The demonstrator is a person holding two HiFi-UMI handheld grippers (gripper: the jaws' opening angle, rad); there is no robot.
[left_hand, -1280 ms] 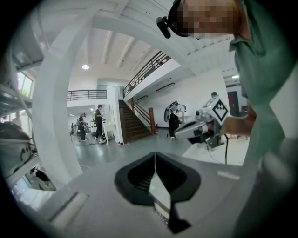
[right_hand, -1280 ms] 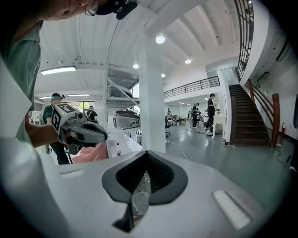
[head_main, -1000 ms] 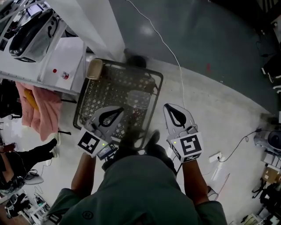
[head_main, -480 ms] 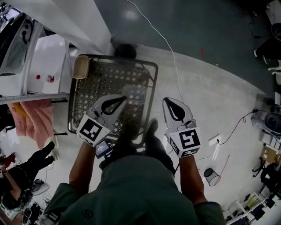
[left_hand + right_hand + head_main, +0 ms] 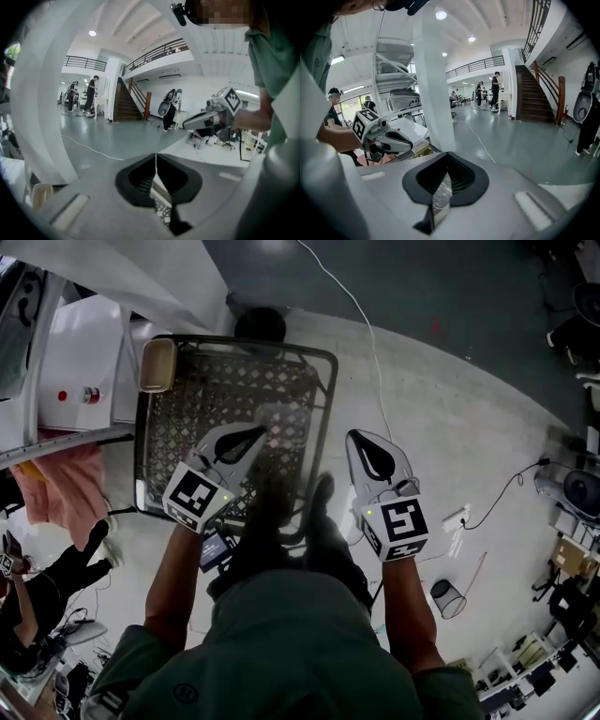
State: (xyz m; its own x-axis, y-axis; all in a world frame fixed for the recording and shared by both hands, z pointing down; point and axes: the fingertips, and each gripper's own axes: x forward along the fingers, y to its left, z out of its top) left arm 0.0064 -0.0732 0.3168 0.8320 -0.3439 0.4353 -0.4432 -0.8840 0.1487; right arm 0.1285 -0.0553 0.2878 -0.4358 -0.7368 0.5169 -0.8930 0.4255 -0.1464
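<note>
1. Wire basket [image 5: 187, 418] stands on the grey floor right in front of the person, its near rim at their feet. That puts its mesh floor straight under whatever they hold out on the left.
2. White table [image 5: 84, 334] sits just beside the basket's left wall, close enough to reach from where the person stands.
3. Pink cloth [image 5: 61, 484] hangs off the table's near end, clear of the basket.
4. Left gripper [image 5: 265, 430] hangs above the basket's near half, touching nothing. Its 2 jaws are pressed together at the tips with nothing between them, and mesh shows through the gap behind them. It points forward at about waist height, a carrying posture by the look of it.
5. Right gripper [image 5: 366, 440] is level with the left and well apart from it, over bare floor just past the basket's right rim. Its 2 jaws likewise meet tip to tip and grip nothing.
6. Tan pad [image 5: 157, 365] caps the basket's far left corner, next to the table edge.
7. Red-capped bottle [image 5: 86, 395] lies on the table near that corner.
</note>
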